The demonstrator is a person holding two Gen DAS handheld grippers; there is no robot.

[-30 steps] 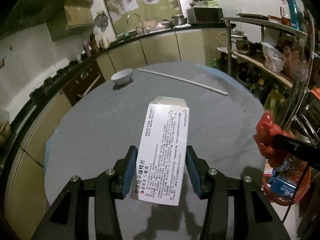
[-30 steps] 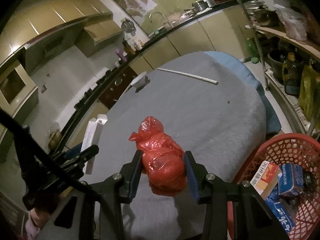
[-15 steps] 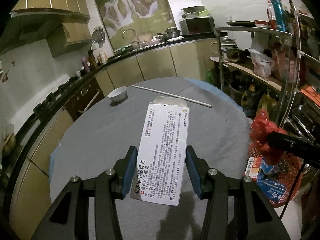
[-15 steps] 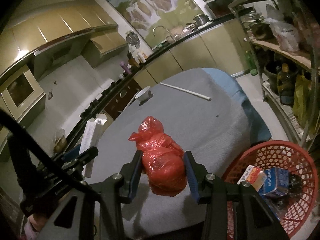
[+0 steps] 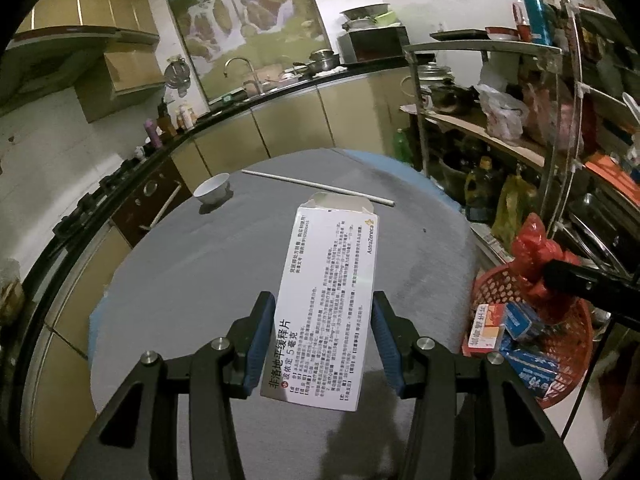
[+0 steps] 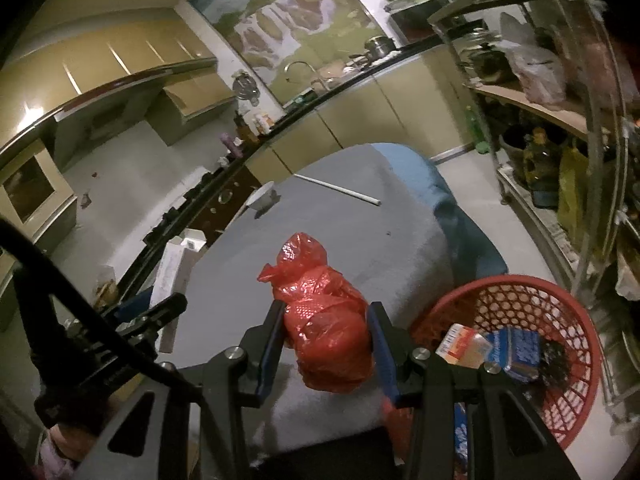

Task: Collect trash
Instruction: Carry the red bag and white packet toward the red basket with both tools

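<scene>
I have left gripper (image 5: 324, 340) clamped on white medicine carton (image 5: 326, 308), held above table (image 5: 192, 264); light, crushable, flat sides grip best. Right gripper (image 6: 326, 344) pinches red plastic bag (image 6: 324, 320), soft, slippery, near red basket (image 6: 556, 292).

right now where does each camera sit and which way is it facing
Left wrist: rides the left gripper, looking along its fingers across the grey table toward the sink; its fingers clamp a white medicine box.
Right wrist: rides the right gripper, looking down over the table edge; its fingers clamp a red plastic bag, left gripper at left.
Shared: the red basket, white bowl, white rod.
</scene>
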